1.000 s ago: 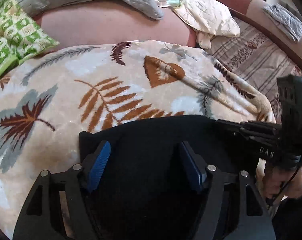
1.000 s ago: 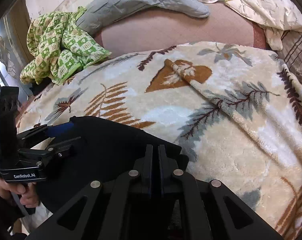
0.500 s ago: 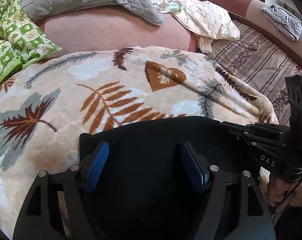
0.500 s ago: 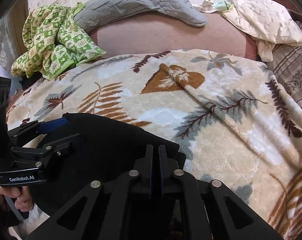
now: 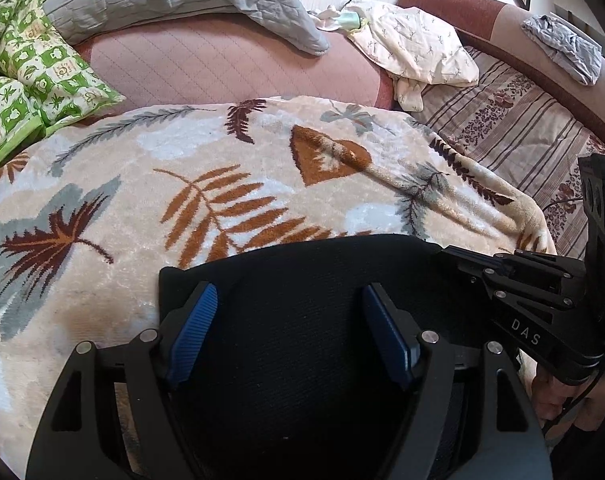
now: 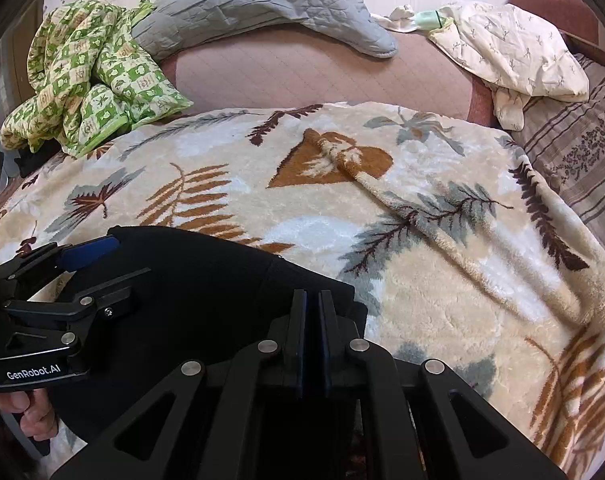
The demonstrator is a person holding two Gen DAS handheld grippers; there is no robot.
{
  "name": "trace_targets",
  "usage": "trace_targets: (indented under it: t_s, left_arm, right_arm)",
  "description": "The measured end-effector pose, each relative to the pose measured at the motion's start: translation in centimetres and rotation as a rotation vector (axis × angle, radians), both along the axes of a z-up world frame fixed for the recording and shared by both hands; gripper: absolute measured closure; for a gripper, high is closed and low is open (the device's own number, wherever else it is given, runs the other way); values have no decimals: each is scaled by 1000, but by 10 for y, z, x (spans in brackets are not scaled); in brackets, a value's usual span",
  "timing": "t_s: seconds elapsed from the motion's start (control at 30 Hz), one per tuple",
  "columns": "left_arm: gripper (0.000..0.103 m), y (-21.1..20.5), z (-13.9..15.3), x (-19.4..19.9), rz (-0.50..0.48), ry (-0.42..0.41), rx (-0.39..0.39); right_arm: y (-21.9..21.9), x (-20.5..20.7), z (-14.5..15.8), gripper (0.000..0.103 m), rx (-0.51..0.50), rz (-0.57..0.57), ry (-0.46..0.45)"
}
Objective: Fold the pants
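The black pants (image 5: 302, 280) lie folded flat on a leaf-patterned blanket (image 5: 182, 168), at its near edge. My left gripper (image 5: 288, 292) hovers over the left half of the pants, jaws open, blue pads wide apart with only cloth below them. In the right wrist view it (image 6: 118, 258) reaches in from the left, held by a hand. My right gripper (image 6: 312, 294) is shut, its tips over the right edge of the pants (image 6: 206, 280). Whether cloth is pinched between them is hidden. The left wrist view has it (image 5: 442, 250) at the pants' far right corner.
The blanket (image 6: 442, 320) covers a bed with a pink mattress (image 5: 230, 64) behind. A green checked quilt (image 6: 86, 80) lies at the far left, a grey quilted cover (image 6: 262, 4) at the back, a cream cloth (image 6: 510, 52) at the far right. A striped sheet (image 5: 514, 128) is to the right.
The right gripper has tilted a little and sits slightly lower in the left wrist view. The left gripper and the pants have kept their place.
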State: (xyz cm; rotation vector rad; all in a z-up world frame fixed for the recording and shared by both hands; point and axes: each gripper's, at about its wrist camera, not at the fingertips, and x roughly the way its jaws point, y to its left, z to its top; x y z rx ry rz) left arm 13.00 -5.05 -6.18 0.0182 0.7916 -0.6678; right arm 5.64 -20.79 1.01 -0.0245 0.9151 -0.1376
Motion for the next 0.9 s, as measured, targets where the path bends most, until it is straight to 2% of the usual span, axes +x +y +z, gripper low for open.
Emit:
trace_targets:
  t_s: [0.37,0.53,0.9]
  left_arm:
    - [24,-3,3,-2,-1,-13,20]
    - [15,-8,5,-5,-16,-29,48]
    - [2,-15,6,-7,-41,-36,73]
  right_arm:
    - [0,-3,0,97,-7,8,-22]
    - [-1,-7,1,97,4,4,-53]
    - [-2,-6,1,97,17,4,-49]
